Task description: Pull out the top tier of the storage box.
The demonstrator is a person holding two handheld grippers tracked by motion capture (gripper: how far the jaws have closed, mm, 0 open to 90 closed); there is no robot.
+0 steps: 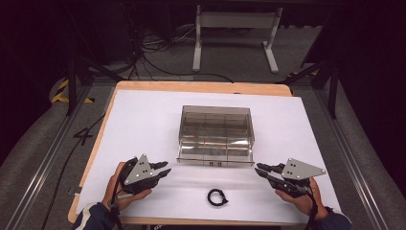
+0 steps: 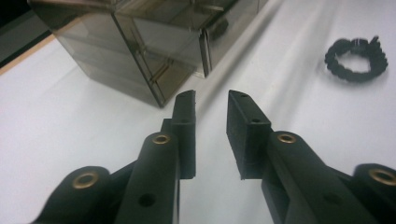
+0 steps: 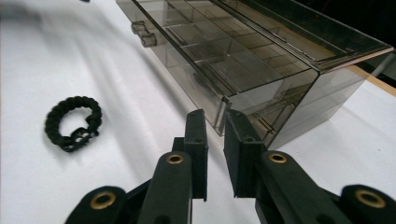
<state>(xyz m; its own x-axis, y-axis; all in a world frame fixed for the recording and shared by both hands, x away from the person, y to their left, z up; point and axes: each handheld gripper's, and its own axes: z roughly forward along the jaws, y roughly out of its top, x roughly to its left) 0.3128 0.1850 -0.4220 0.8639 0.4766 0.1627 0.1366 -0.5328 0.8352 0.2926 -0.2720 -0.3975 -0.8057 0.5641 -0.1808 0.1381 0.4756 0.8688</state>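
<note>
Nearest to the person, a black braided cord bracelet [image 1: 217,197] lies flat on the white-covered counter [image 1: 143,120], close to the near edge and between the two hands. Nothing touches it. At its left, the left gripper [image 1: 163,171] is held low over the counter, and its jaws stand a little apart with nothing between them. At its right, the right gripper [image 1: 261,170] points toward the middle, and its jaws leave a narrow gap, also empty. Farther from the person, a smoky transparent plastic box with inner compartments [image 1: 216,134] stands in the middle of the counter. Its drawer [image 1: 215,155] is pulled partly out toward the person. Both grippers are near the front corners of this drawer but apart from it.
</note>
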